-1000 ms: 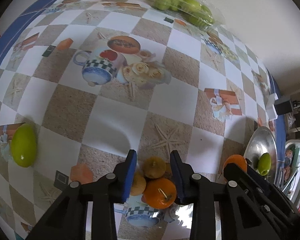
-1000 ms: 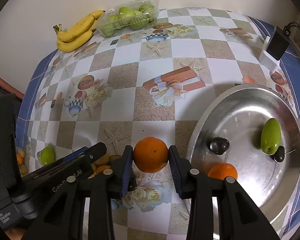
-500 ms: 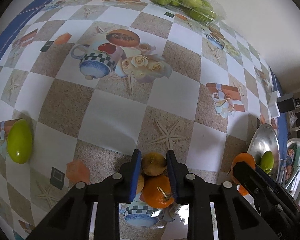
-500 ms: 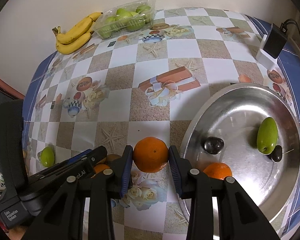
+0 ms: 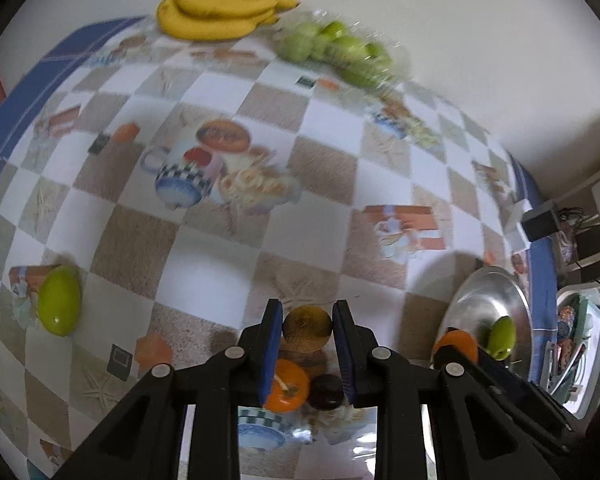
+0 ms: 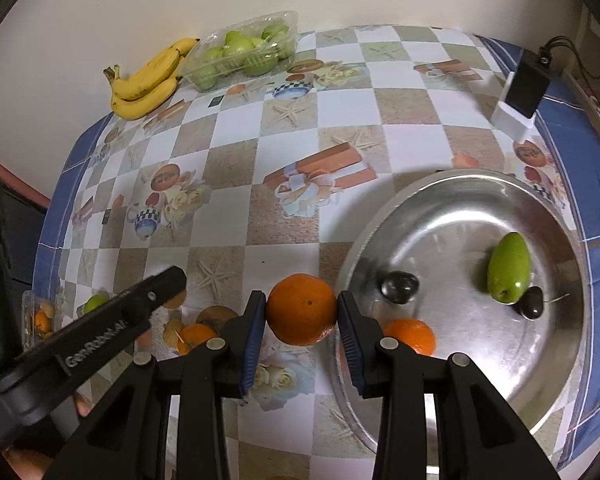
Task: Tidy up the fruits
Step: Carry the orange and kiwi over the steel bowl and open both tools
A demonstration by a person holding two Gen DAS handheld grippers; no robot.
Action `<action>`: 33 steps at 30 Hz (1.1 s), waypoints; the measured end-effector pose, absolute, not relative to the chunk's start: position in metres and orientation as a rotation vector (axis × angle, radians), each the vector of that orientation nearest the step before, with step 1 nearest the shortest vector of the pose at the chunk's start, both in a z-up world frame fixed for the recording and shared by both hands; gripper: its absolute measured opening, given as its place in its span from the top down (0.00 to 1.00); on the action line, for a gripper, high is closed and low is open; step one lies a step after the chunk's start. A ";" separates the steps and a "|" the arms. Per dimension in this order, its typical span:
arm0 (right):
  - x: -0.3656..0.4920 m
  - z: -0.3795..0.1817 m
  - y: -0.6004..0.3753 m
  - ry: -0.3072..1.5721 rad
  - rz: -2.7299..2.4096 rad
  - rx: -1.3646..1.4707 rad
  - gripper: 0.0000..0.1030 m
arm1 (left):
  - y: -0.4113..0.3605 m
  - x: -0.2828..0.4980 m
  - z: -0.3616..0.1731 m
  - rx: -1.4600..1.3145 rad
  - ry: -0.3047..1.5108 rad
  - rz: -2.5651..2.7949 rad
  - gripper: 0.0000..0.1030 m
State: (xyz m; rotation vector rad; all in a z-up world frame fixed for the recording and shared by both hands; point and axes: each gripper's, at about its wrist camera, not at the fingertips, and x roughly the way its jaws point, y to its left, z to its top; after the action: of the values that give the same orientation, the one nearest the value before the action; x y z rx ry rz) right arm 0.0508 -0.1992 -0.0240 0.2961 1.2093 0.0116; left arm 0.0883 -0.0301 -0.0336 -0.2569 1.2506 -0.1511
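Observation:
My left gripper (image 5: 307,328) is shut on a small brown-yellow round fruit (image 5: 307,327) and holds it above the table. Below it lie an orange (image 5: 287,386) and a dark plum (image 5: 326,392). My right gripper (image 6: 302,314) is shut on an orange (image 6: 302,309), just left of the steel tray (image 6: 452,200). The tray holds a green mango (image 6: 509,267), two dark plums (image 6: 399,286) and another orange (image 6: 411,336). A second green mango (image 5: 59,306) lies on the table at the left.
Bananas (image 6: 148,82) and a clear box of green fruit (image 6: 244,54) sit at the table's far edge by the wall. A black and white device (image 6: 521,94) stands at the right edge. A small packet of fruit (image 6: 40,318) lies at the left.
My left gripper has closed on the brown-yellow fruit and lifted it off the pile, uncovering a dark plum. My right gripper still holds its orange and has shifted slightly toward the tray.

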 end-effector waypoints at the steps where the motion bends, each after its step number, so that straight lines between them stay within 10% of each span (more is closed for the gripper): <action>1: 0.049 -0.023 -0.202 1.206 0.008 0.299 0.63 | -0.034 0.087 -0.030 -0.252 1.240 -0.159 0.73; 33: -0.012 -0.045 -0.335 1.269 -0.279 0.426 0.63 | -0.210 0.015 -0.055 0.110 1.337 -0.468 0.73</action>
State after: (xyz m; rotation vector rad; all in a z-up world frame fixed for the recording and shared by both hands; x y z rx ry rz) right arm -0.0124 -0.3347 -0.0446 0.4263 1.2688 -0.2794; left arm 0.0148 -0.2099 -0.0555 0.1103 1.3372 -0.4677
